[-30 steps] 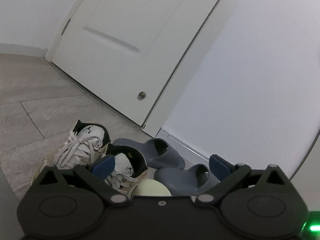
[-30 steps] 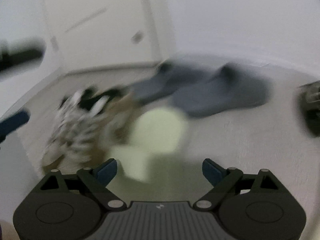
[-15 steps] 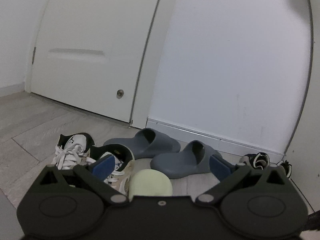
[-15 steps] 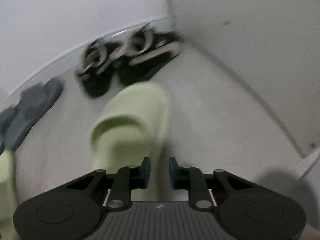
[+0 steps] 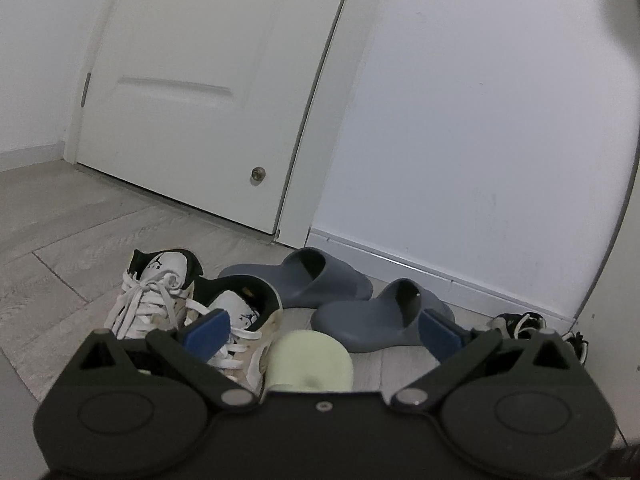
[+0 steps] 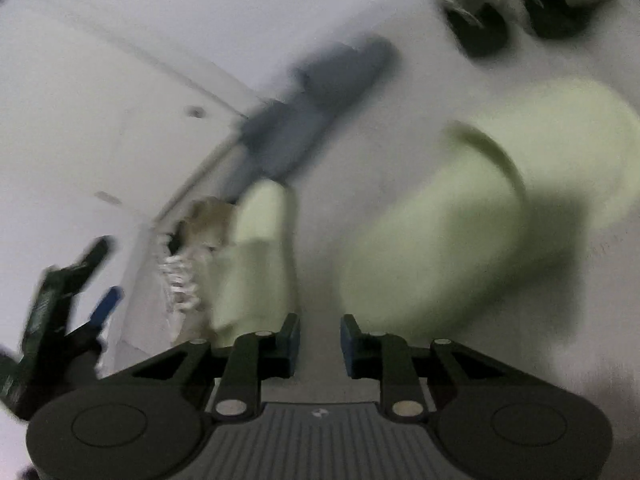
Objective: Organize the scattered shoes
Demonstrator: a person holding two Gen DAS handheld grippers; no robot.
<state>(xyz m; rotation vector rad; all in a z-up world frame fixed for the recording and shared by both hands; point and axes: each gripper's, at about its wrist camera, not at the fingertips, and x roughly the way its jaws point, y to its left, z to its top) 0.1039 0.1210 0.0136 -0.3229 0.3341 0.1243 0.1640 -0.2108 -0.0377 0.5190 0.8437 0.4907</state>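
My left gripper (image 5: 324,332) hangs open low over the floor, with a pale green slipper (image 5: 308,364) lying just beneath its gap. Two white laced sneakers (image 5: 160,296) sit to its left, and two grey slippers (image 5: 316,280) lie ahead by the wall. My right gripper (image 6: 320,344) has a narrow gap that is opening, with only bare floor between the pads. That view is blurred: one green slipper (image 6: 480,208) lies right of the fingers, and the other green slipper (image 6: 256,248) lies left of them. The left gripper (image 6: 80,292) shows at the far left.
A white door (image 5: 192,100) and a white wall with a skirting board (image 5: 440,276) close off the back. Black sandals (image 5: 520,322) lie in the right corner, seen blurred in the right wrist view as the black sandals (image 6: 520,4). The floor is grey wood planks (image 5: 60,240).
The right gripper's jaws went from wide apart to nearly together, then parted a little. Its view swung across the shoes and rolled. The left view rolled level early, then held still.
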